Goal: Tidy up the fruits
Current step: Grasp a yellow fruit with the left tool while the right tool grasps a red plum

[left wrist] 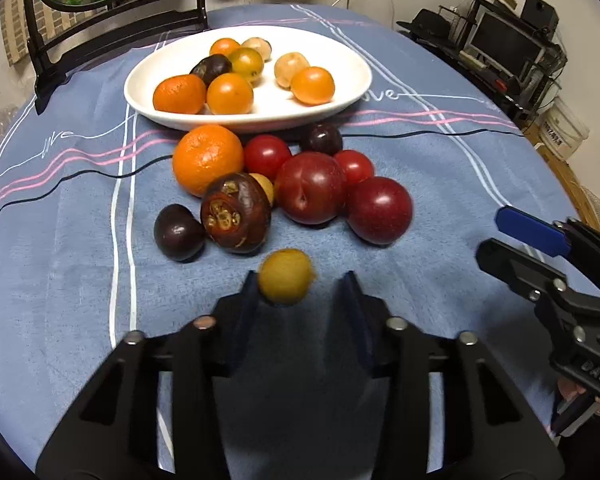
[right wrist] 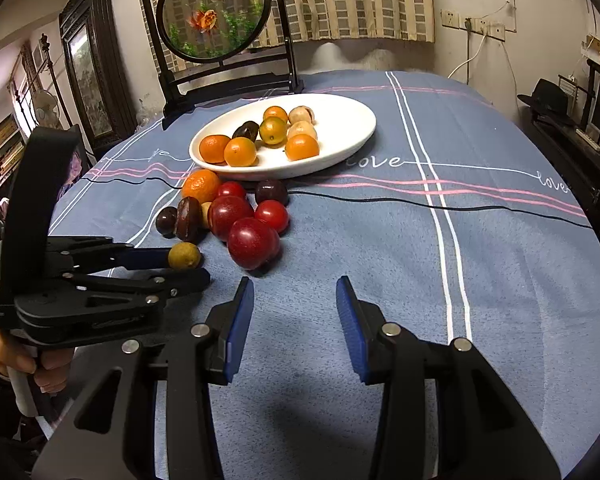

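- Seen from the left wrist: left tongs spread apart, with a small yellow fruit touching the left finger only, a clear gap to the other finger (blurred, so grip cannot be judged as firm).
- Seen from the right wrist: the same small yellow fruit at the tip of the left tongs, just above the blue cloth; contact with the lower finger cannot be told.
- Shown only by the right wrist view: right tongs wide apart, holding nothing, blue ribbed pads facing each other over bare cloth.
- Shown only there too: a round glass panel in a dark frame with painted goldfish, standing at the desk's far edge.
- Oval white plate, glossy, carrying smooth orange kumquat-like fruits, one dimpled mandarin, one dark fruit and two pale tan ones.
- Loose pile just in front of the plate, on the desk: a pebbled mandarin, two shiny red plums, two small red tomatoes, dark purple rounds and a wrinkled brown fruit with a scarred top.
- Fuzzy blue cloth striped in white, pink and black, with "love" in script.
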{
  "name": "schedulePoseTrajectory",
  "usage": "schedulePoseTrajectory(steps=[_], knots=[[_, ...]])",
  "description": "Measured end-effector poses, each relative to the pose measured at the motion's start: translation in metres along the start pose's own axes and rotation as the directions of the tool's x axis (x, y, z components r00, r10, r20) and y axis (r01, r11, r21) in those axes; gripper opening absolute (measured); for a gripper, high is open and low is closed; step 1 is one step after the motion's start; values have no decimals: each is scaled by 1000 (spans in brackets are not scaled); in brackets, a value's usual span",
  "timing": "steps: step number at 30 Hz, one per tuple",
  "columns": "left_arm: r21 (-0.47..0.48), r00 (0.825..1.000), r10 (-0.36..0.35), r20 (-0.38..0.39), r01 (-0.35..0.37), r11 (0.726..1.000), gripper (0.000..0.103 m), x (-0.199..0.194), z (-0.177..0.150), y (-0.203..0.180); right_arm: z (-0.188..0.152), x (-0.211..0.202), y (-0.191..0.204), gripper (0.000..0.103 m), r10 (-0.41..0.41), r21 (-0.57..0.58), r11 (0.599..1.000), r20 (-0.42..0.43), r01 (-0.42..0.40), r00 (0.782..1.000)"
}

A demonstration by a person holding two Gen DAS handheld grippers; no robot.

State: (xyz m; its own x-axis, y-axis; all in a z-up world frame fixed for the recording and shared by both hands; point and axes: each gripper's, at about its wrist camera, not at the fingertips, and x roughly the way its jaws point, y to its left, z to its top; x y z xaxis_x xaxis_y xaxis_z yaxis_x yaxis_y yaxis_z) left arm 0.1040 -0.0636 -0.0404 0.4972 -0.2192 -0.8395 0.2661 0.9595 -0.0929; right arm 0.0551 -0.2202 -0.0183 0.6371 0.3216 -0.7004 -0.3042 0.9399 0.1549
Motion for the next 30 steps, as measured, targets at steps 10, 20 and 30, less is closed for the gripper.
schedulePoseTrajectory(steps=[10, 20, 30], knots=[[7, 999, -7, 48, 7, 1000, 28, -22, -3, 14, 9, 17, 17, 43, -10, -68, 998, -51, 7, 999], [-32, 996, -14, 86, 16, 999, 28, -41, -7, 42, 27, 67, 41, 43, -32, -130, 991, -140, 14, 990], [-57, 996, -4, 91, 9, 998, 28, -47, -11, 52, 29, 61, 40, 39, -63, -126, 991, -95, 50, 993]])
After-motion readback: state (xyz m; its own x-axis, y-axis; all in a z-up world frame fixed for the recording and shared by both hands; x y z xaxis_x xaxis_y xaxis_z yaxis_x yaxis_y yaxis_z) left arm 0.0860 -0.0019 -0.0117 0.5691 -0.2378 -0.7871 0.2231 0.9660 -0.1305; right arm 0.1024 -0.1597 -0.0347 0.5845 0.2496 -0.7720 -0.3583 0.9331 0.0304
